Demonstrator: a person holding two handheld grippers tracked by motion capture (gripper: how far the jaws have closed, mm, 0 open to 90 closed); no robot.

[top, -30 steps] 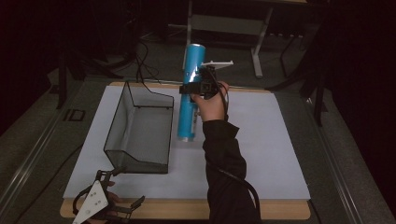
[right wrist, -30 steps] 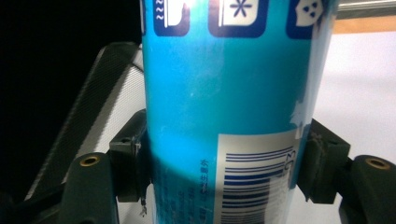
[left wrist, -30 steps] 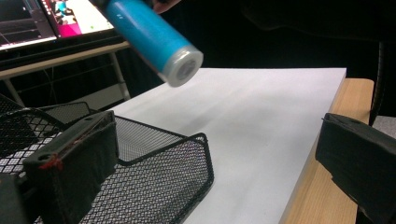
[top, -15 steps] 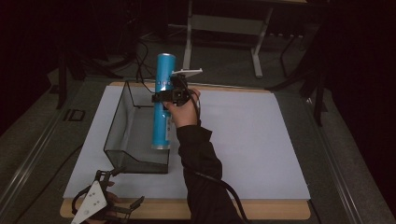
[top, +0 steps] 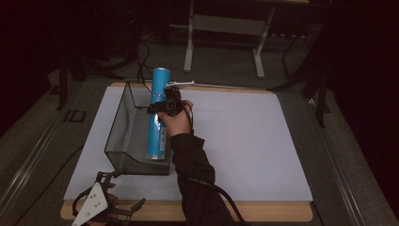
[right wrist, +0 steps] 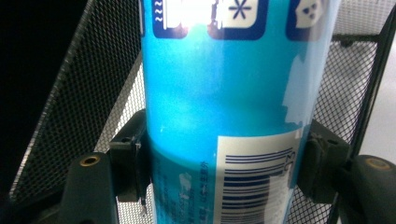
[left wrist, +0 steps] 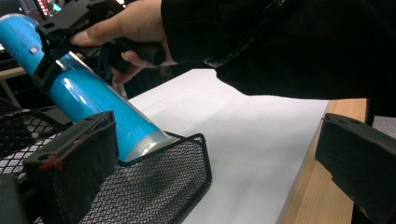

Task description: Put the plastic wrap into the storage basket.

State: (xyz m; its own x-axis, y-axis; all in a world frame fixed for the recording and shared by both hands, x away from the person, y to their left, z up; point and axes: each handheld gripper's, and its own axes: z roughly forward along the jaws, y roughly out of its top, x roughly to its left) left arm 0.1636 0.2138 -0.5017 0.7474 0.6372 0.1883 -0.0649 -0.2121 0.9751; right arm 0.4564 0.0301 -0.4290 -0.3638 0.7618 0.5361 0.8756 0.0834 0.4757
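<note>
High view: right gripper (top: 165, 106) clamps the tall blue cylindrical can (top: 157, 123), tilted over the black wire-mesh basket (top: 121, 123); left gripper (top: 123, 193), jaws spread wide, holds nothing.

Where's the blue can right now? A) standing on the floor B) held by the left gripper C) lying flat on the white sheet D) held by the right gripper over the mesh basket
D: the right gripper is clamped on the blue can, its lower end over the mesh basket.
</note>
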